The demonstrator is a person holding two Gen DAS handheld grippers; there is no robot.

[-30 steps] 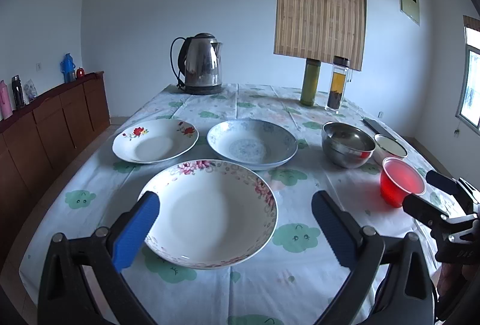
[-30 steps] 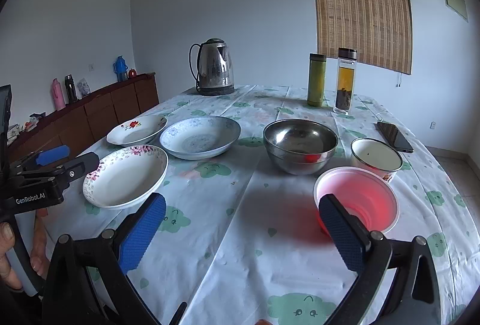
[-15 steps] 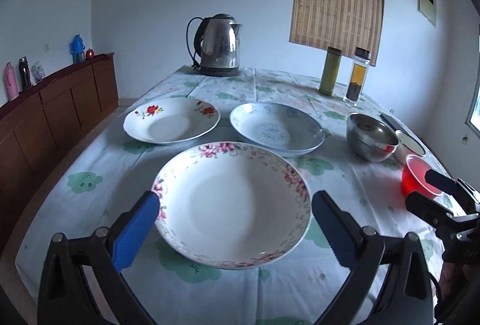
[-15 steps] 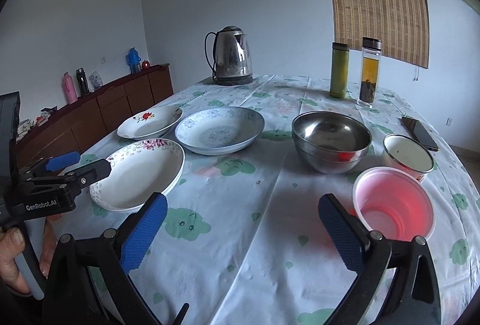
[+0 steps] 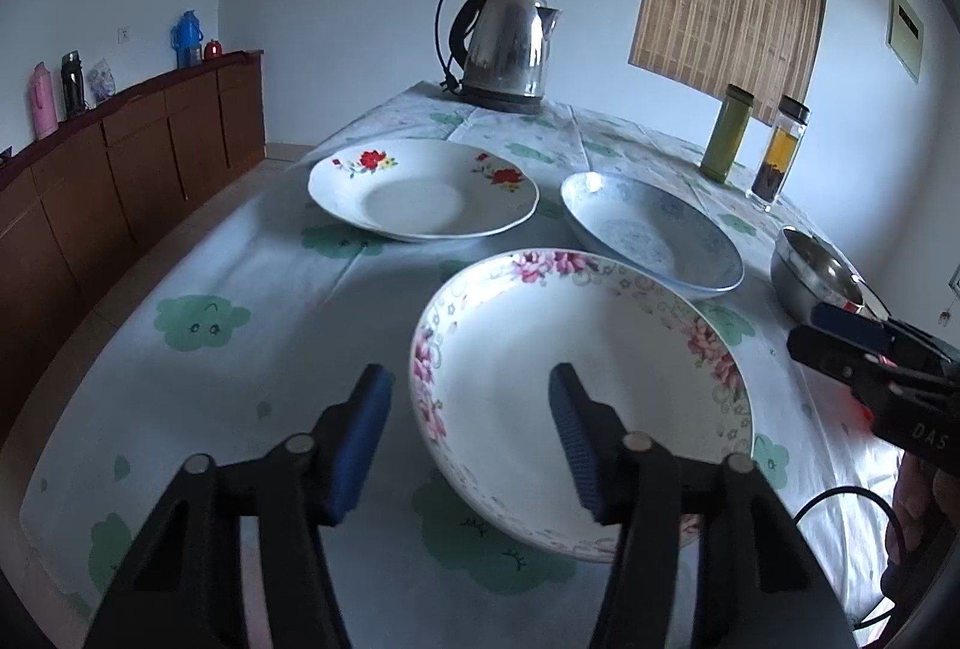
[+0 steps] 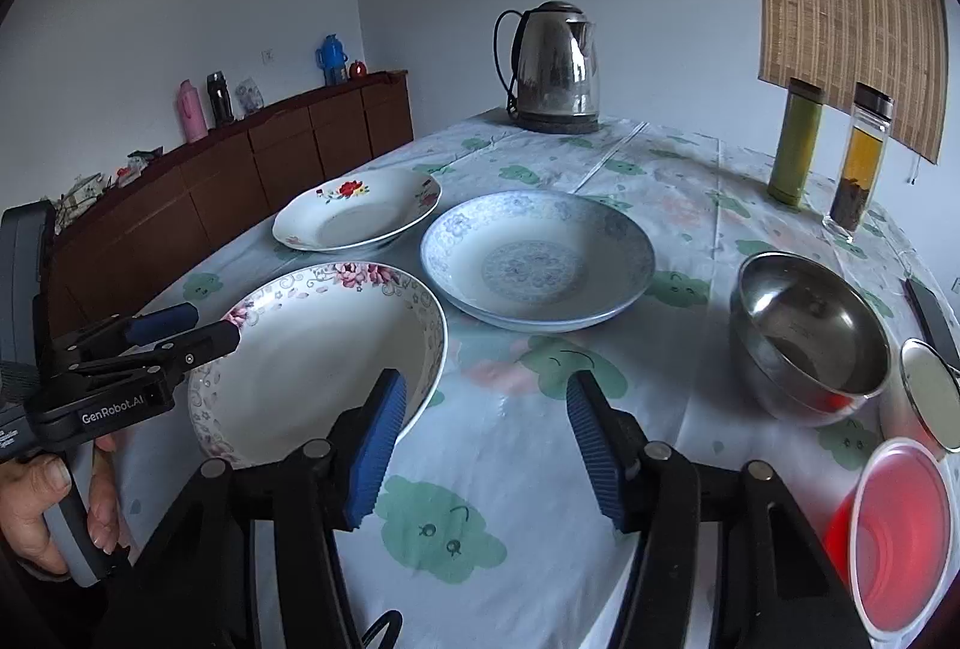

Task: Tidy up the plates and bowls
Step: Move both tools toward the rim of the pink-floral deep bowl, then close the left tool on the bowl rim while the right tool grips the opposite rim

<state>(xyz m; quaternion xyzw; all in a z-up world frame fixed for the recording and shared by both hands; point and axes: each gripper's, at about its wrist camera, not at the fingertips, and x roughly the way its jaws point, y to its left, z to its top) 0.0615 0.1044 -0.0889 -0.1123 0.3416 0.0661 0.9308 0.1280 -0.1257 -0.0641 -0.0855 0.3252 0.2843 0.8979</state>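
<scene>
Left wrist view: my left gripper [image 5: 465, 427] jaws have just been closing and now stand about half open. The near-left rim of the pink-flowered plate [image 5: 576, 385] sits between the pads; my right pad is over the plate's well, my left pad outside the rim. Can't tell if either pad touches it. Plate's near edge is hidden behind my finger. Red-flowered plate [image 5: 423, 196] and blue-patterned plate [image 5: 651, 232] lie behind, each apart from the others. Steel bowl [image 5: 813, 277] is partly covered by my right gripper [image 5: 840, 334], whose body reads "DAS", rest cut off. Bare tablecloth [image 5: 240, 349] to the left up to the table edge.

Right wrist view: my right gripper [image 6: 486, 436] jaws have also just been closing, now half open, nothing between them but cloth. Left pad overlaps the pink-flowered plate's [image 6: 318, 355] right rim in the picture; contact unclear. Left gripper [image 6: 186, 331] is at that plate's far-left rim, body marked "GenRobot.AI", hand [image 6: 42, 505] on its handle. Blue-patterned plate [image 6: 537, 259], red-flowered plate [image 6: 357, 217], steel bowl [image 6: 807, 334] all in full view. Red plastic bowl [image 6: 900, 535] and a white bowl [image 6: 930, 400] are cut off at the right edge. Open cloth between the pink-flowered plate and the steel bowl.
</scene>
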